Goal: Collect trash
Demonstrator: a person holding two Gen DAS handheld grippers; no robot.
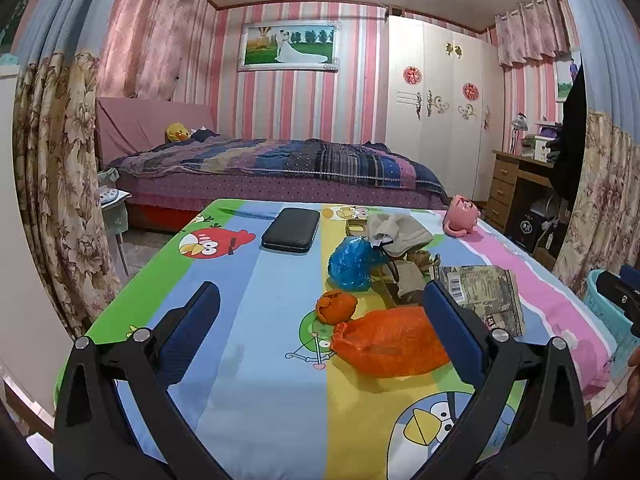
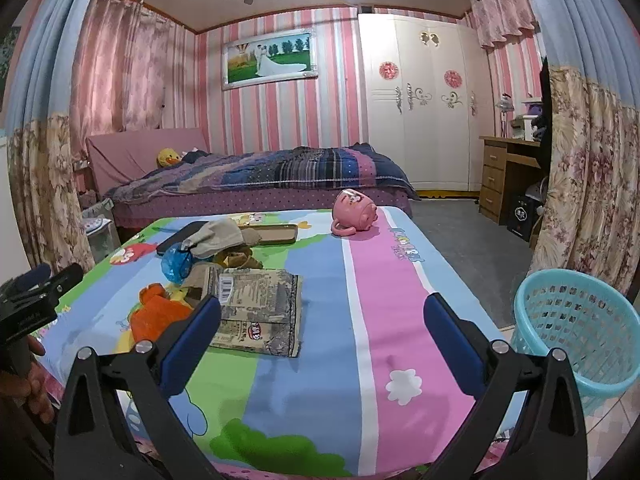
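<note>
Both tools are released, their blue pads spread wide and holding nothing. The left tool (image 1: 320,340) hovers over the near end of the counter (image 1: 260,360), with the orange bag (image 1: 390,342) just inside its right pad. The right tool (image 2: 322,344) hangs over the pink stripe of the cloth, beside the same heap.

Taking the orange bag as the landmark: an orange peel (image 1: 336,307) touches its far left corner, the flat printed wrapper (image 1: 486,296) lies just to its right, and a crumpled blue bag (image 1: 350,264) sits beyond it. Farther still are a beige cloth (image 1: 400,232), a black case (image 1: 291,229) and a tipped pink mug (image 1: 460,216).

The likely trouble is the crowding. Thin bags give little to bite on, so a closing pad may slide over the plastic, or catch the peel along with it and drop one on the way. The mug, case and cloth look like keepers, and a wide sweep could drag them in.

Only the right wrist view shows the light blue basket (image 2: 576,336) clearly, standing on the floor off the counter's right edge, well away from the orange bag; the left view catches just a sliver. The left view alone shows the peel plainly.
</note>
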